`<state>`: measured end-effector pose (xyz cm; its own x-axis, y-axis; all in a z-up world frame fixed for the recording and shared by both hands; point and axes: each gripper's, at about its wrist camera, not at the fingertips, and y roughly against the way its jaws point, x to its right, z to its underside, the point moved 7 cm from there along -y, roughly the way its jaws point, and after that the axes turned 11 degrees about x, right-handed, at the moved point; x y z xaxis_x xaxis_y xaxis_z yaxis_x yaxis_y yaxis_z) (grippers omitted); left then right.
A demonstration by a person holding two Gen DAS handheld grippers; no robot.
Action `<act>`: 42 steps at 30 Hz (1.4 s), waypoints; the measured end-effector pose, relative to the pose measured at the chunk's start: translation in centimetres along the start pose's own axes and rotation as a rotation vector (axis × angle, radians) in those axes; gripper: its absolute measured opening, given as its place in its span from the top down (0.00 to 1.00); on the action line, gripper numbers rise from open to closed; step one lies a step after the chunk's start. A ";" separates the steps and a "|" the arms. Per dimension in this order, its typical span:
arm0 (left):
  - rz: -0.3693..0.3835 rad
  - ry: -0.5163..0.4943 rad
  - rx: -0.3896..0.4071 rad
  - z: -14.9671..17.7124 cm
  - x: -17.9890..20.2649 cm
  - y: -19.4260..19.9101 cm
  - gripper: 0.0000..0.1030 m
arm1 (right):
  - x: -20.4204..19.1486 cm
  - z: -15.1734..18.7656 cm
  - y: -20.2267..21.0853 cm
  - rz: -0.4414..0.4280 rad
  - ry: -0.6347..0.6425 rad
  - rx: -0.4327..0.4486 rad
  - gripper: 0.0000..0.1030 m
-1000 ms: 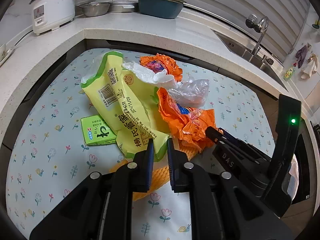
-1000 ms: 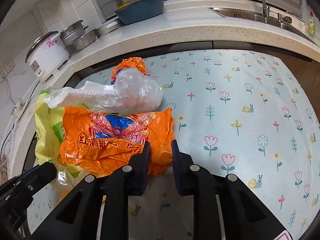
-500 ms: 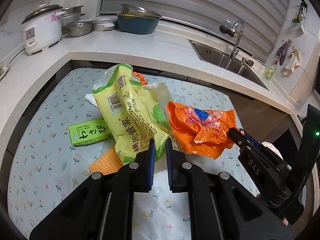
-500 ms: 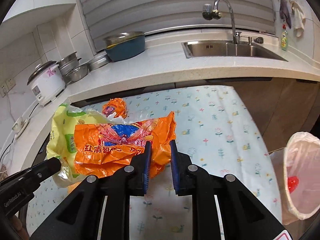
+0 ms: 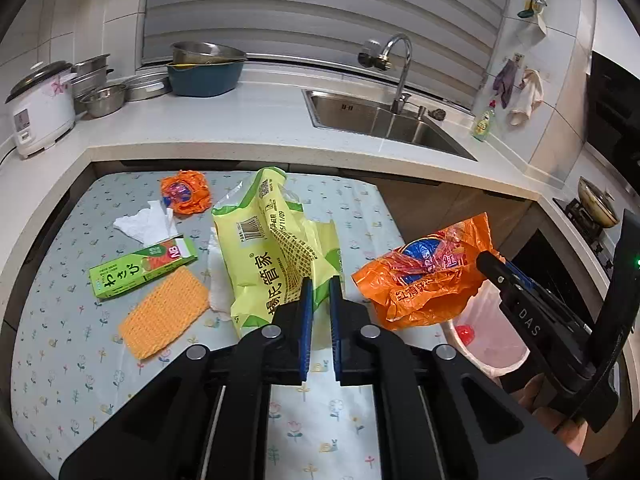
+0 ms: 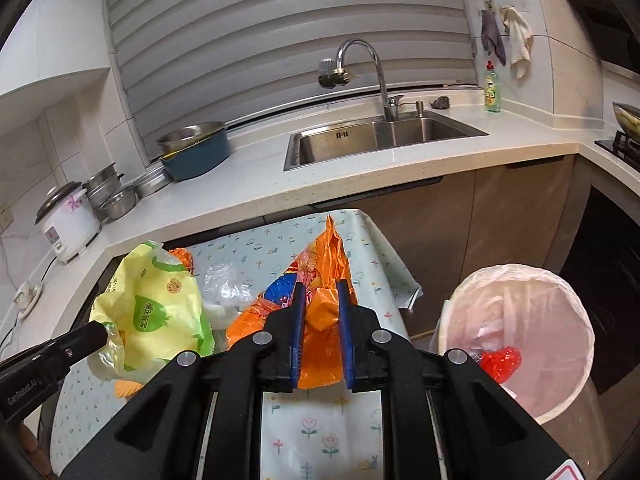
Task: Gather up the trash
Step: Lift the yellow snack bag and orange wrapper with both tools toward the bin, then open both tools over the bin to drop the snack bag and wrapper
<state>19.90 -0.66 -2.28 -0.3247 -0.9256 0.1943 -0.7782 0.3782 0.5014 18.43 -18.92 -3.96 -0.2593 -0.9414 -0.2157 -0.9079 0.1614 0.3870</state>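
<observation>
My left gripper [image 5: 318, 284] is shut on the lower edge of a yellow-green snack bag [image 5: 272, 248], which hangs above the flowered tablecloth [image 5: 60, 320]. To its right, my right gripper [image 6: 319, 286] is shut on a crumpled orange plastic bag [image 6: 328, 256], also lifted, close to the table's right end. Below and right stands a bin with a white liner [image 6: 516, 267] and a red scrap [image 6: 500, 362] inside. On the cloth lie a green box [image 5: 140, 268], an orange mesh pad [image 5: 164, 314], white tissue [image 5: 144, 224], an orange wrapper [image 5: 186, 196] and clear plastic film [image 6: 226, 284].
A white counter [image 5: 240, 128] wraps around the table's far and left sides. It carries a rice cooker [image 5: 38, 112], steel bowls [image 5: 104, 100] and a blue basin [image 5: 204, 76]. A sink [image 6: 380, 140] with a tap sits behind, and a stove with a pan [image 5: 596, 204] at far right.
Both grippers have risen and pulled back to the right, lifting the yellow bag and the orange bag off the pile. The box, mesh pad and tissue now lie uncovered, and the bin has come into view.
</observation>
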 end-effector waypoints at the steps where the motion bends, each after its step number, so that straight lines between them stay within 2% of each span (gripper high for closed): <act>1: 0.012 -0.005 0.000 0.0 0.7 0.1 0.93 | 0.7 -0.2 0.4 0.006 -0.007 0.007 0.86; 17: 0.148 -0.124 -0.023 0.9 11.8 -0.3 0.93 | 11.1 -1.1 4.5 0.119 -0.090 0.058 0.86; 31: 0.361 -0.233 -0.122 4.0 22.8 -4.5 0.92 | 21.0 -0.2 7.2 0.272 -0.173 0.064 0.86; 38: 0.401 -0.264 -0.157 5.3 25.4 -6.8 0.91 | 23.3 0.8 7.1 0.310 -0.190 0.044 0.86; 41: 0.402 -0.260 -0.150 5.2 25.6 -7.4 0.88 | 23.6 1.1 6.8 0.313 -0.191 0.038 0.86; 42: 0.394 -0.260 -0.149 5.1 25.5 -7.6 0.81 | 23.6 1.1 6.7 0.312 -0.191 0.036 0.86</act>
<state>14.81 -27.08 -5.42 -0.7170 -0.6717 0.1865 -0.4897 0.6757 0.5511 5.88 -39.76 -7.41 -0.5797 -0.7732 -0.2573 -0.7852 0.4456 0.4299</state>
